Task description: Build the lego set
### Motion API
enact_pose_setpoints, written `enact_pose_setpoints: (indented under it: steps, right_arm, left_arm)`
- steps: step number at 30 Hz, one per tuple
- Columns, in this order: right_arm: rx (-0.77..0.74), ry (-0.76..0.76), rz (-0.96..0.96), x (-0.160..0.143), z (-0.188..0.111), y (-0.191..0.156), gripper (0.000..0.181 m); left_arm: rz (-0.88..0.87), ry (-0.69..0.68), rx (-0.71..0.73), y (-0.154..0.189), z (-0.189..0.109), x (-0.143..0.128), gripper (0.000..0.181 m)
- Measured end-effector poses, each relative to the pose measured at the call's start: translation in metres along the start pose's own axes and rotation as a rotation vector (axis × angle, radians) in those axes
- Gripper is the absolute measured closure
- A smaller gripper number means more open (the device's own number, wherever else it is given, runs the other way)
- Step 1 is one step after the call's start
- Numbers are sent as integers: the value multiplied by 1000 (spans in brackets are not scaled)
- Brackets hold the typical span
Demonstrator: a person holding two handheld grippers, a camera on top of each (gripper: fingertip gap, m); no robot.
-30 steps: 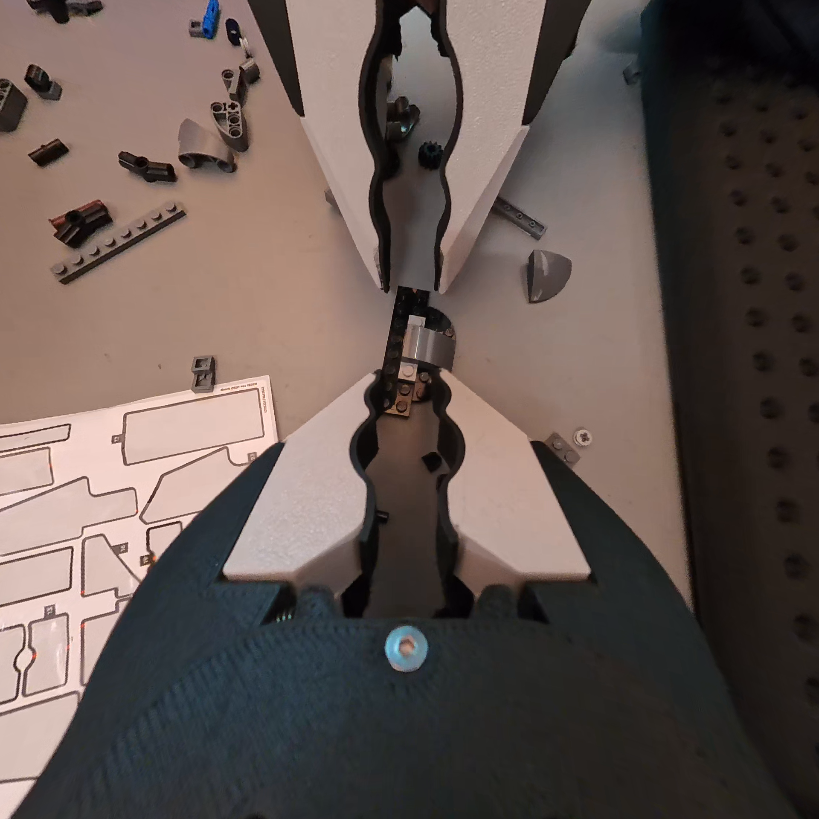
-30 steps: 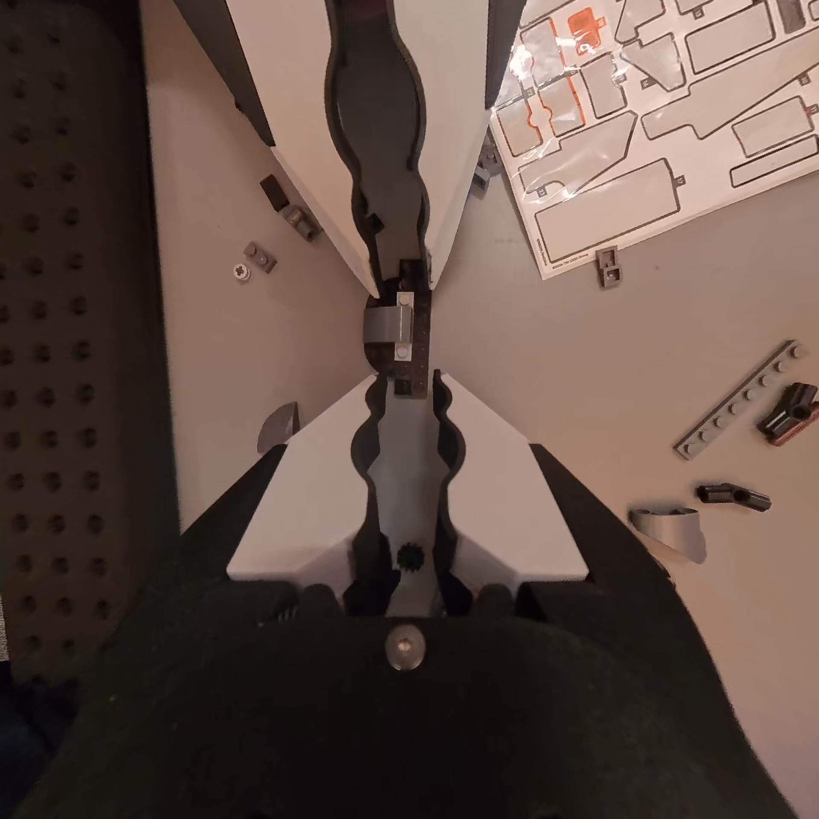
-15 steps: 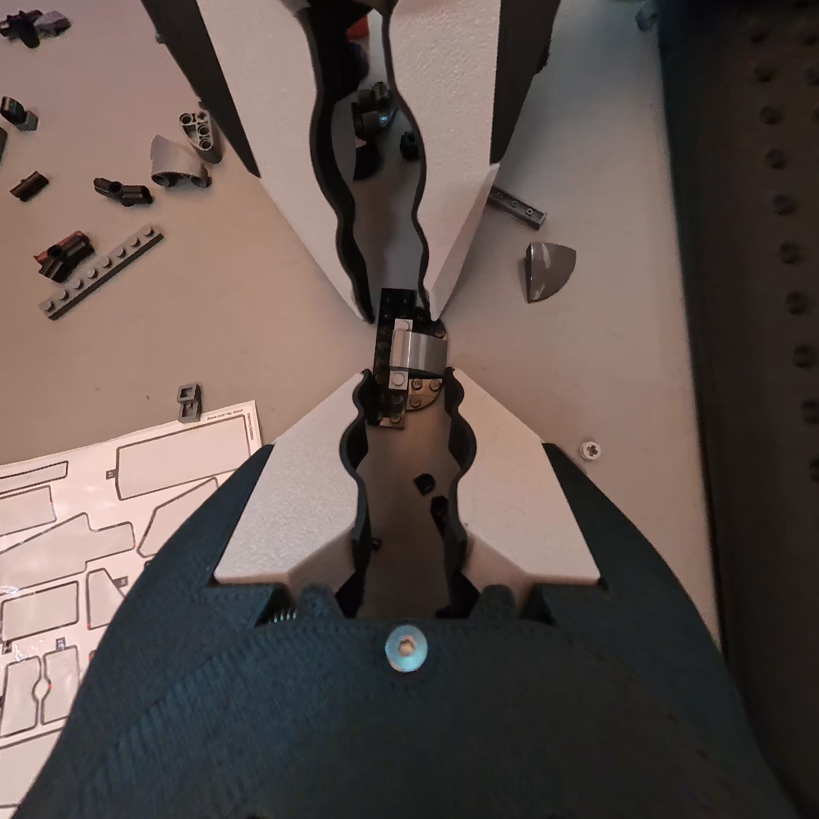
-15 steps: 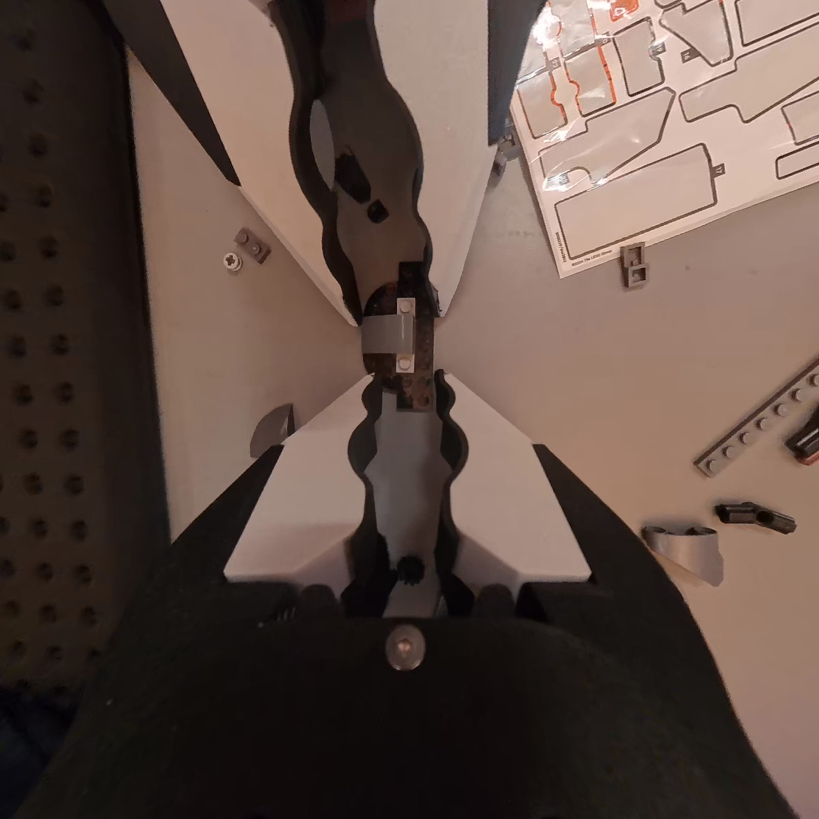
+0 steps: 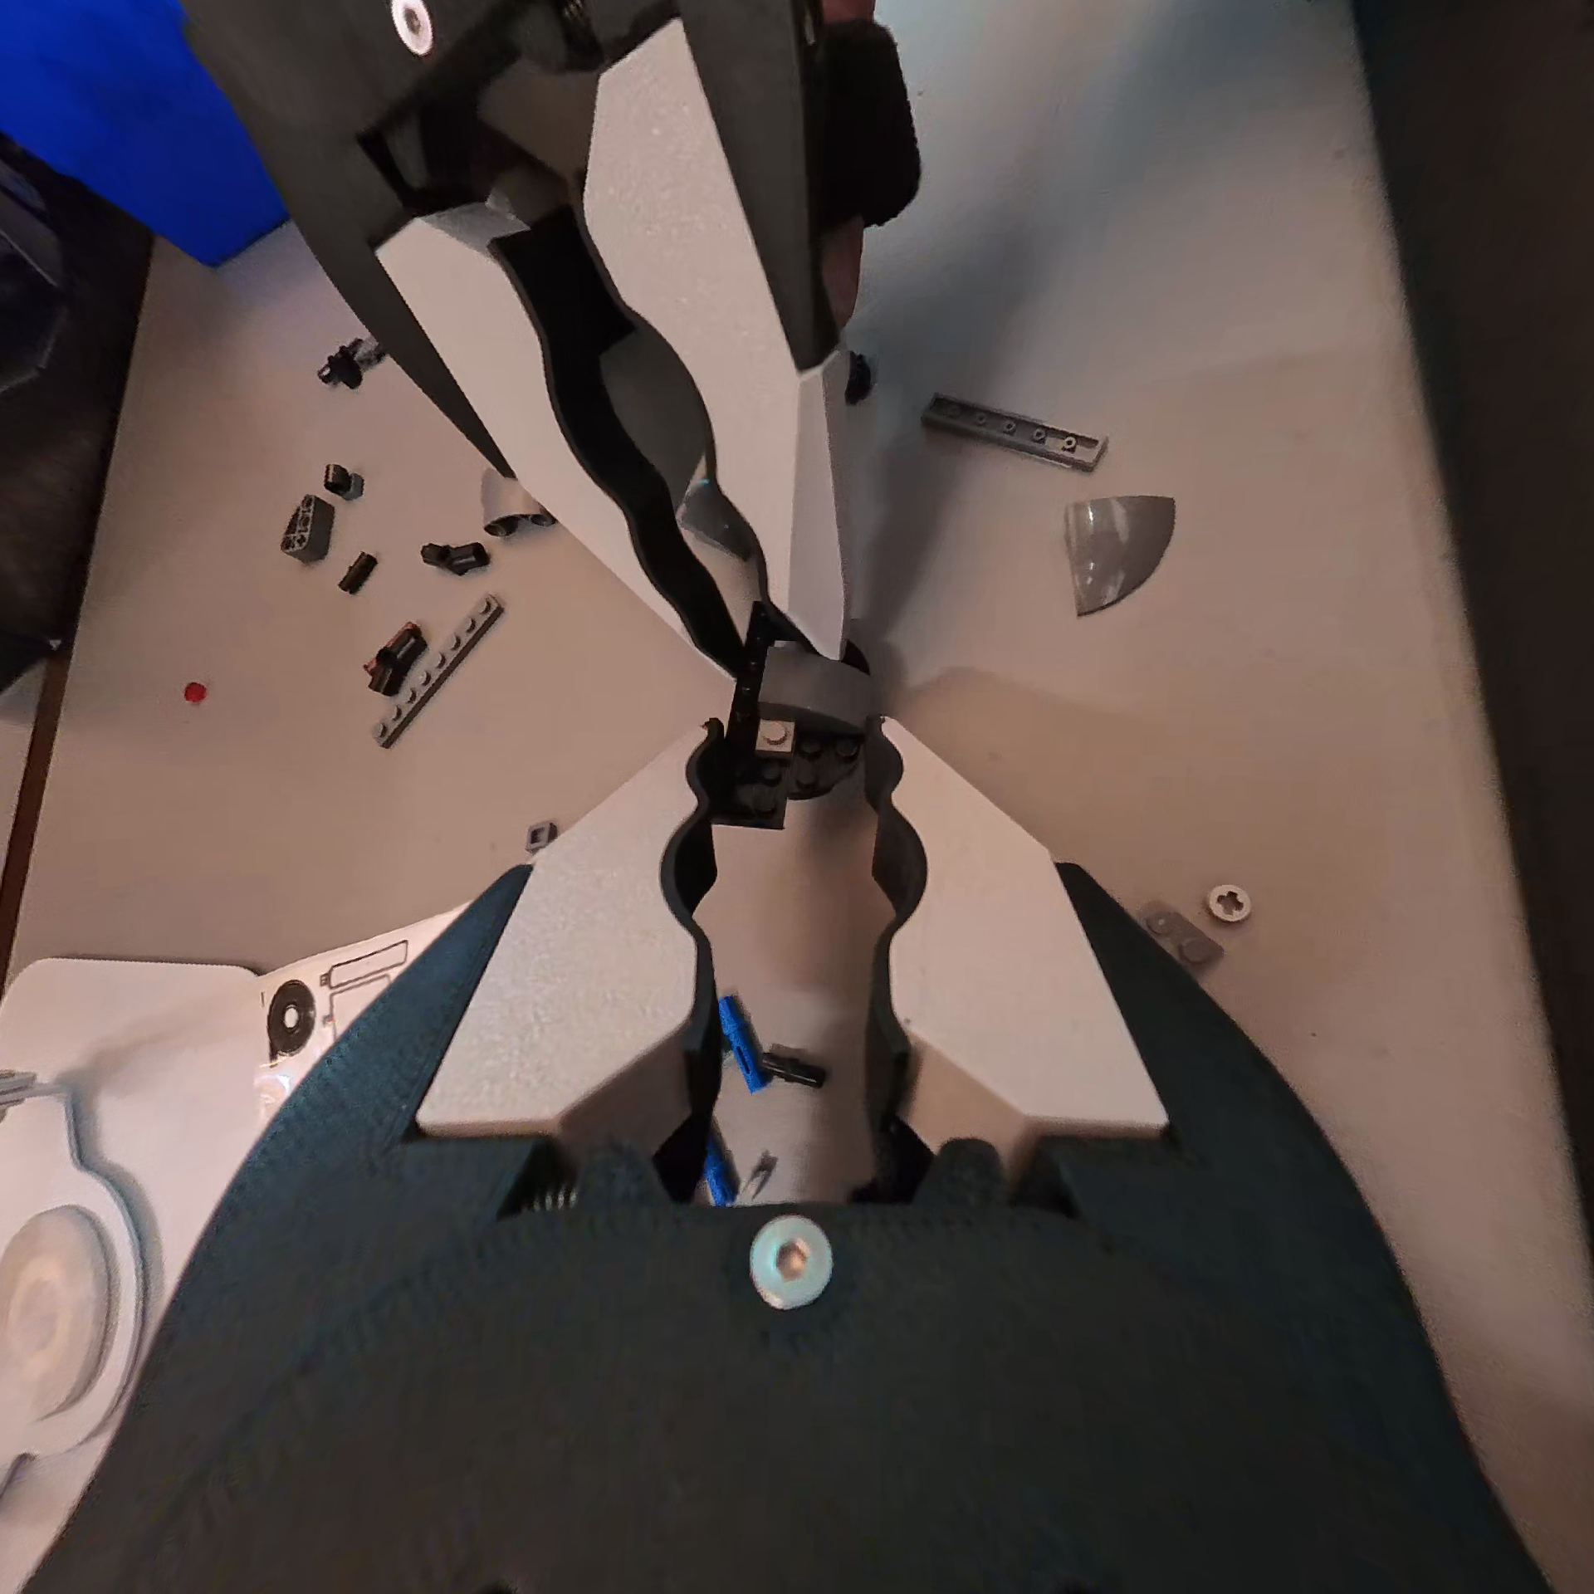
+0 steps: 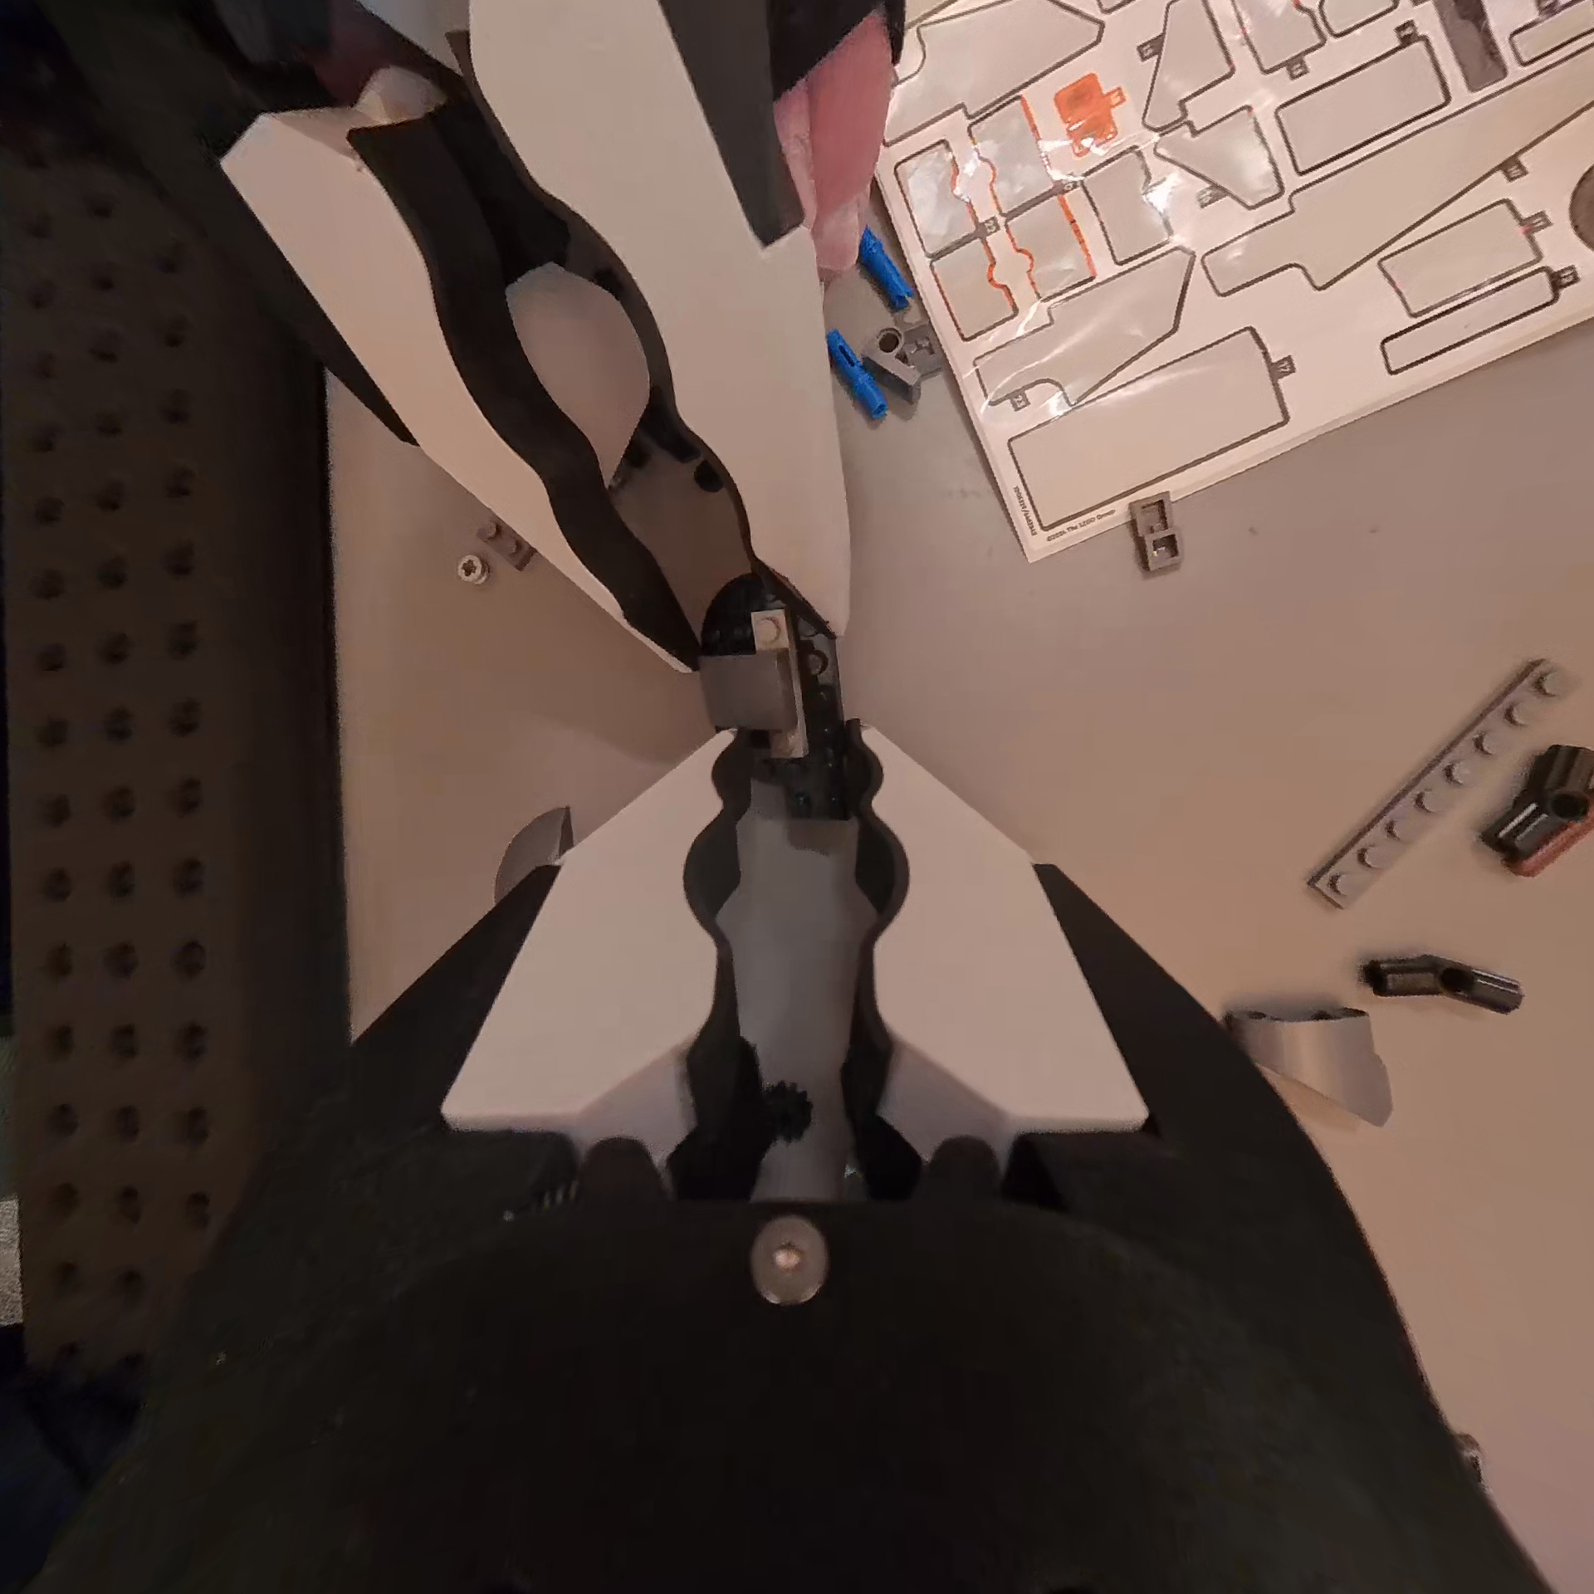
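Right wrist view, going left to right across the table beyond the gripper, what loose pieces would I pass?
White round stud → blue pin → small grey clip piece → long grey plate → black-and-red connector.

Pale grey tabletop (image 5: 1078, 733) under warm dim light, dark perforated panel (image 6: 129, 690) alongside.
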State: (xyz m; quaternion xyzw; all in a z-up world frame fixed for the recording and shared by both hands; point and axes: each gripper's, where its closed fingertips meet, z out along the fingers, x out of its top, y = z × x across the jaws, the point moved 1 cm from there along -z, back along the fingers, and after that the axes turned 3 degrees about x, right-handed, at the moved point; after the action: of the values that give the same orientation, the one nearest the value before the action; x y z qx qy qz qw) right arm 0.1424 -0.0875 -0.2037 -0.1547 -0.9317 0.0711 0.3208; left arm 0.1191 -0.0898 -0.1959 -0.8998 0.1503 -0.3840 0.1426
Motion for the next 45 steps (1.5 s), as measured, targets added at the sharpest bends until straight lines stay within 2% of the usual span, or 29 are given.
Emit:
enact_pose_setpoints:
  steps: [5, 12, 15, 21, 26, 36, 39, 45]
  right_arm:
    - [-17, 50, 12, 5, -9, 4, 166]
    - [-31, 56, 23, 5, -10, 7, 166]
    - [-63, 80, 37, 8, -18, 12, 155]
    - [-213, 110, 81, 0, -49, 34, 155]
    - [-305, 62, 116, -20, -64, 48, 155]
    - [-203, -158, 109, -49, -32, 34, 152]
    - [-197, -166, 104, -50, -29, 35, 161]
    - [-176, -157, 81, -47, -27, 31, 168]
  left_arm:
    - [12, 4, 40, -6, -1, 0, 151]
    - [-34, 9, 21, -7, 1, -2, 151]
    - [-83, 27, -12, -7, 0, -1, 151]
    - [-98, -32, -84, 5, 8, -10, 151]
    - [-115, -54, -108, 8, 11, -14, 151]
    - [-175, -60, -139, 8, 12, -17, 151]
    - [-183, -58, -143, 8, 12, -18, 151]
    - [-187, -60, -141, 7, 12, -18, 151]
